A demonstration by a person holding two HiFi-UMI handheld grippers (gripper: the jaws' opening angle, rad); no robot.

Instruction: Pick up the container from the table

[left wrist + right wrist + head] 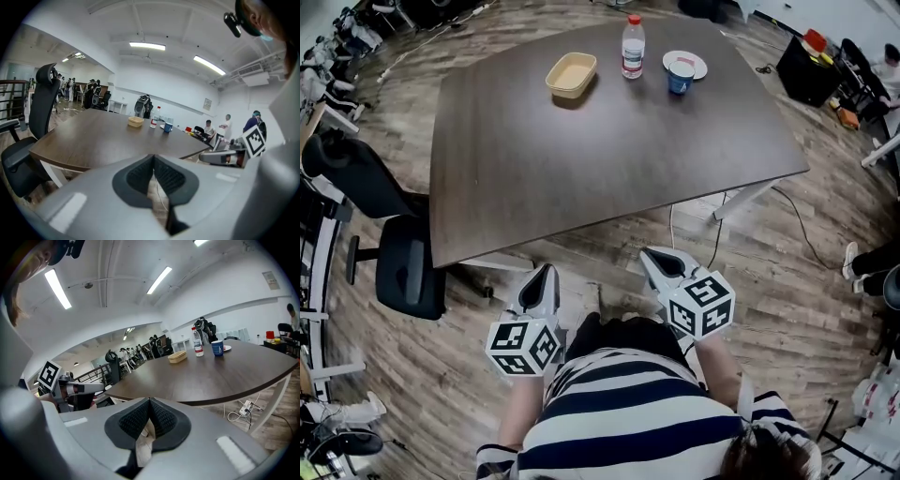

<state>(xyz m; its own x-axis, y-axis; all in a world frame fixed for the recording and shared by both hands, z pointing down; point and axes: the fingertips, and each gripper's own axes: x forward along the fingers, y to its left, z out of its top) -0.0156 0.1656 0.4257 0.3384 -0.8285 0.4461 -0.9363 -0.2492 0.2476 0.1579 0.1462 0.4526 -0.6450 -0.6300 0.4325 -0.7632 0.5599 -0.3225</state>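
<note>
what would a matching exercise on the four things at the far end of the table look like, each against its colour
Things:
1. container
2. bottle
3. cup
4. plate

Colours:
a. blue
b. white
c. tan
d. clear with a red cap

Pairs: 1-c, 2-d, 3-a, 4-b

Head view, upper centre: clear water bottle (633,47), red cap, upright. Just right of it: white plate (698,64), with blue cup (680,79) overlapping its near edge. Left edge: black office chair (405,267) on wood-plank floor (787,309). Upper right: black bag (806,70).
</note>
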